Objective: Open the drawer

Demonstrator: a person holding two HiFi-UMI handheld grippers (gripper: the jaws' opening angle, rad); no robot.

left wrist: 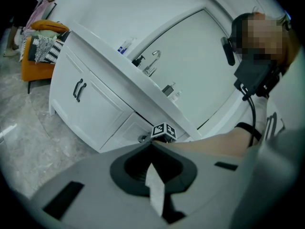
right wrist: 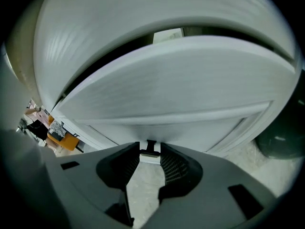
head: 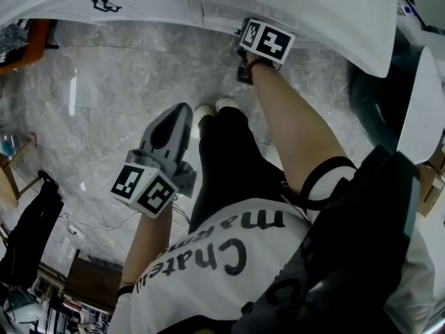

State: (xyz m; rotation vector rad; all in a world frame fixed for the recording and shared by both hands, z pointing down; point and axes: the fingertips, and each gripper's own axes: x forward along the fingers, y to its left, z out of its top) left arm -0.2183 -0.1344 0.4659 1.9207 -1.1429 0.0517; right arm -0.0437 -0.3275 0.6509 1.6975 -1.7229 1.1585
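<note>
The white drawer front [right wrist: 181,80] fills the right gripper view, with a dark gap above its top edge. Its small metal handle [right wrist: 150,149] sits between the tips of my right gripper [right wrist: 150,157], and both pads press on it. In the head view that gripper [head: 244,69] reaches under the vanity's edge, with its marker cube [head: 268,40] on top. My left gripper [head: 182,111] hangs lower left over the floor, shut with nothing in it. Its tips [left wrist: 152,146] point towards the drawer [left wrist: 131,128] from well back.
The white vanity [left wrist: 95,104] has a two-door cupboard with black handles [left wrist: 78,89] left of the drawer, and a faucet [left wrist: 153,61] on the counter. An orange chair [left wrist: 40,56] stands far left. A dark round bin [right wrist: 281,142] stands right of the drawer. The person's feet [head: 215,108] rest on the marble floor.
</note>
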